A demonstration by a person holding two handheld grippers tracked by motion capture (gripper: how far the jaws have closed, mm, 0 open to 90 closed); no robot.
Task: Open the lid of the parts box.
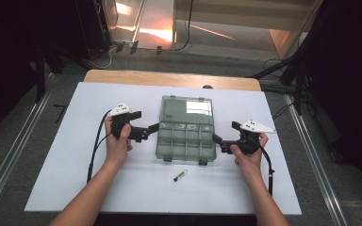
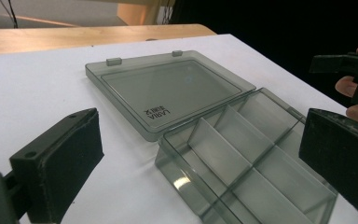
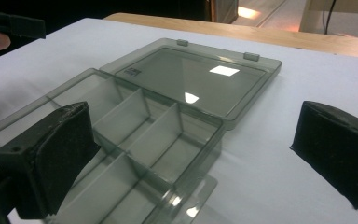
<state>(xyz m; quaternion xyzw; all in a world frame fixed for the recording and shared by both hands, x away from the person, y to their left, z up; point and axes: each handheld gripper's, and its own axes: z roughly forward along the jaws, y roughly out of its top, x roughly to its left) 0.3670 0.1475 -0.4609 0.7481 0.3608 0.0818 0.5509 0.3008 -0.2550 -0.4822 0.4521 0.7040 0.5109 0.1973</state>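
Two tongs, left (image 1: pixel 153 127) and right (image 1: pixel 215 138), flank an open smoky-grey clear plastic compartment box (image 1: pixel 186 128) mid-table, jaws apart and holding nothing. Near the table's (image 1: pixel 66 155) front edge lies a small dark cylinder (image 1: pixel 180 175), apart from the box.

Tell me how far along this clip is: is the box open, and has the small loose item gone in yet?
Done: the organizer box is open, with its lid folded flat behind it. In hand: nothing; the left gripper and right gripper flank the box with jaws open. Left, judging by the layout: the small pen-like item lies on the white table in front, and the compartments look empty.
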